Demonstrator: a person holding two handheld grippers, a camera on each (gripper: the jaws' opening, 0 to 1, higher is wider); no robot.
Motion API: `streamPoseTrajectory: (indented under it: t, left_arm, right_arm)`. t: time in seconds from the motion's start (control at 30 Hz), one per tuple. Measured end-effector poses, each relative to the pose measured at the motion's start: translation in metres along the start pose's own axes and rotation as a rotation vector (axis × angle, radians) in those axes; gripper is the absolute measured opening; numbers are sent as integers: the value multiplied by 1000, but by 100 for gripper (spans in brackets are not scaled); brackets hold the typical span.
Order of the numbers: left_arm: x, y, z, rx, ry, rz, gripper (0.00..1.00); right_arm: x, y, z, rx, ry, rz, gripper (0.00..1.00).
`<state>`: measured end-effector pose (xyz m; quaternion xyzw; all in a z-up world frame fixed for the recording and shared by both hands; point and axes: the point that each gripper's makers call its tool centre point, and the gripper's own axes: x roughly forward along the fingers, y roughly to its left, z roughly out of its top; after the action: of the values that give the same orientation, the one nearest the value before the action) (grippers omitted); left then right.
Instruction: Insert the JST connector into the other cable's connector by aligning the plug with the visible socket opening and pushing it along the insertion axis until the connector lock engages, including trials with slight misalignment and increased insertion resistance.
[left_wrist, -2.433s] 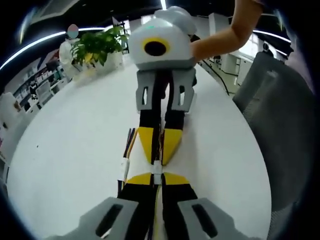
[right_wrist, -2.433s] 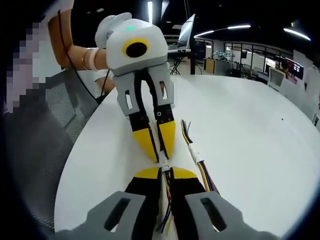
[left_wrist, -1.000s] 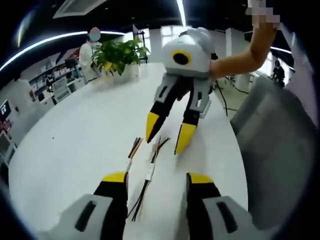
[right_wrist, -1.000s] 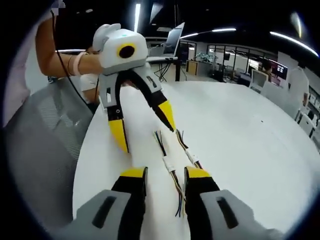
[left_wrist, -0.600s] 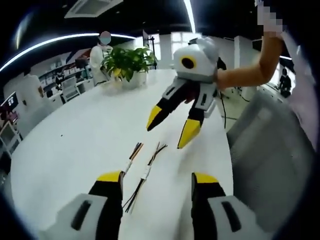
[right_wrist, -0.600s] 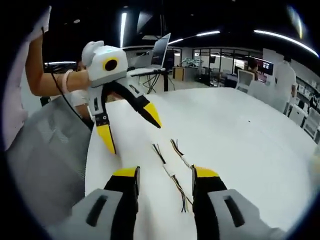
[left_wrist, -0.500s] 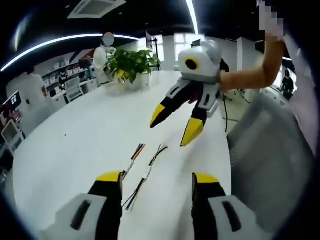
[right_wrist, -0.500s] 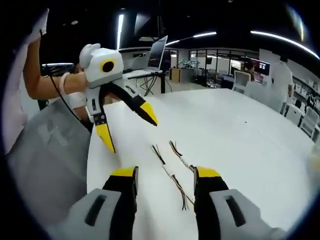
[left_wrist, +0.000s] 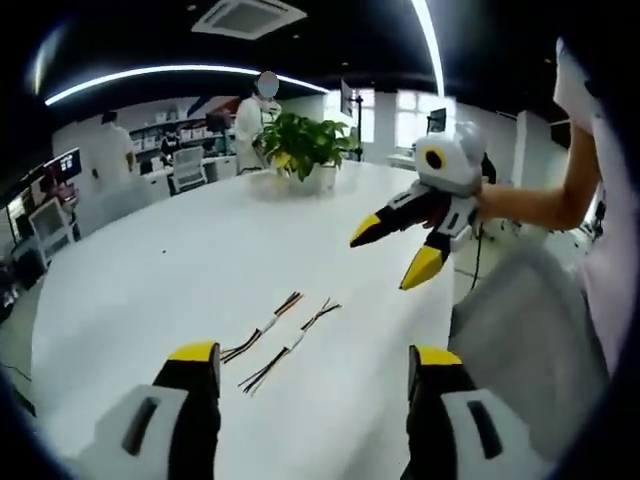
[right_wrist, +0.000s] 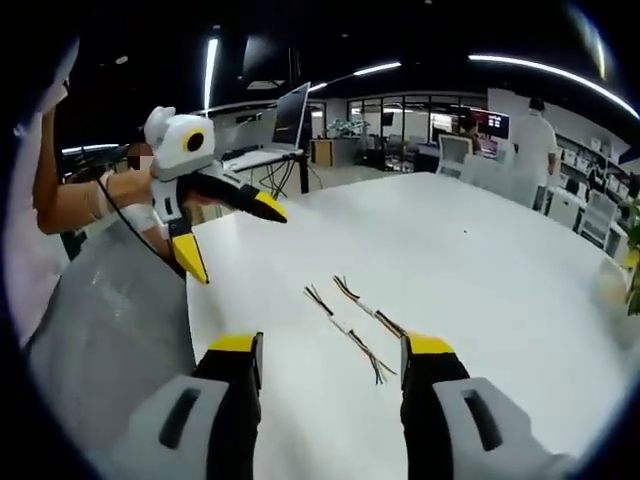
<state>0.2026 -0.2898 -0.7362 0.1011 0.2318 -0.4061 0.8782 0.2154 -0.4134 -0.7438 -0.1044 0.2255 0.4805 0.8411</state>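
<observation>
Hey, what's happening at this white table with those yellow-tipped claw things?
A person holds a two-jaw gripper in each hand above a round white table. Both the left gripper and the right gripper are open and holding nothing. Two short cables with white connectors, one cable and the other cable, lie side by side on the table, apart from each other and not plugged together. A potted plant stands farther back on the table.

Office w/ white table (left_wrist: 150, 300), plant (left_wrist: 305, 148), ceiling striplights (left_wrist: 160, 75).
</observation>
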Motion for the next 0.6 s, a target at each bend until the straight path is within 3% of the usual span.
streamPoseTrajectory:
  t: [0.37,0.47,0.6]
  left_arm:
    - [-23,-1,-6,-62,-13,74,91]
    - [-24,-8,-12,-133,9,60,96]
    - [-26,-13,-14,-142,10,64,99]
  right_arm:
    - [-9,11,-2,37,-14,-36,82]
    - [-9,15,-4,40,-10,-26,83]
    - [-11,22,-3,80,-18,-21,92]
